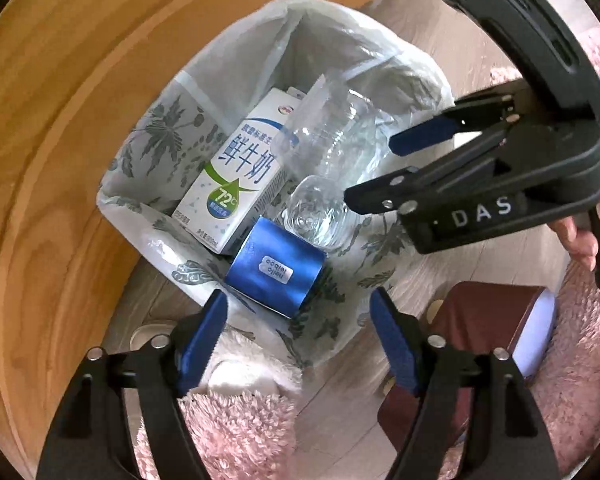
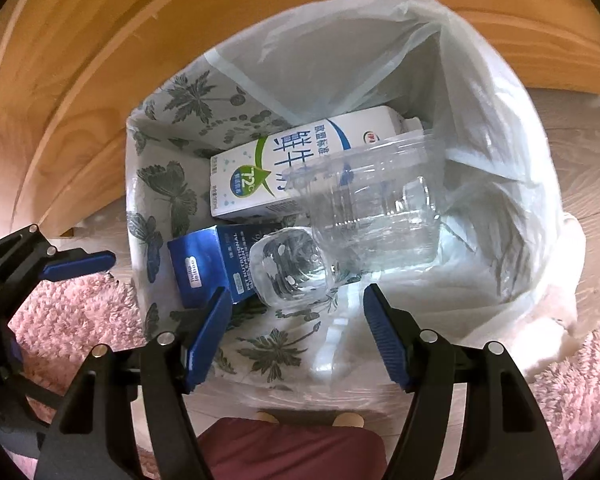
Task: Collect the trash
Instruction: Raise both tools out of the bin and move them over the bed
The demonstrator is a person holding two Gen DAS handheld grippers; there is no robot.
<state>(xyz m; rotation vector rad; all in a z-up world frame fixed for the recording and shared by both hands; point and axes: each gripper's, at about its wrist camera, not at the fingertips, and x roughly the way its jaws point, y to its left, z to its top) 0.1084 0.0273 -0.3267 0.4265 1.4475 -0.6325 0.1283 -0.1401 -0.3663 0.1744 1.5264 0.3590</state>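
Note:
A trash bin point(image 1: 148, 168) with a leaf-print wall and a clear bag liner point(image 2: 500, 200) stands on the floor. Inside lie a white milk carton point(image 1: 236, 176), a blue box point(image 1: 276, 272) and a clear plastic bottle point(image 1: 324, 184); they also show in the right wrist view: carton point(image 2: 260, 172), box point(image 2: 204, 264), bottle point(image 2: 360, 224). My left gripper point(image 1: 296, 344) is open and empty above the bin's near rim. My right gripper point(image 2: 292, 336) is open and empty over the bin; in the left wrist view it point(image 1: 376, 172) reaches in from the right, just above the bottle.
A wooden furniture panel point(image 1: 60, 120) curves behind and left of the bin. Pink shaggy rug point(image 1: 580, 360) lies around the bin. A dark red box point(image 1: 480, 320) stands on the floor near the bin, also in the right wrist view point(image 2: 292, 452). A white fluffy item point(image 1: 244, 364) lies below the rim.

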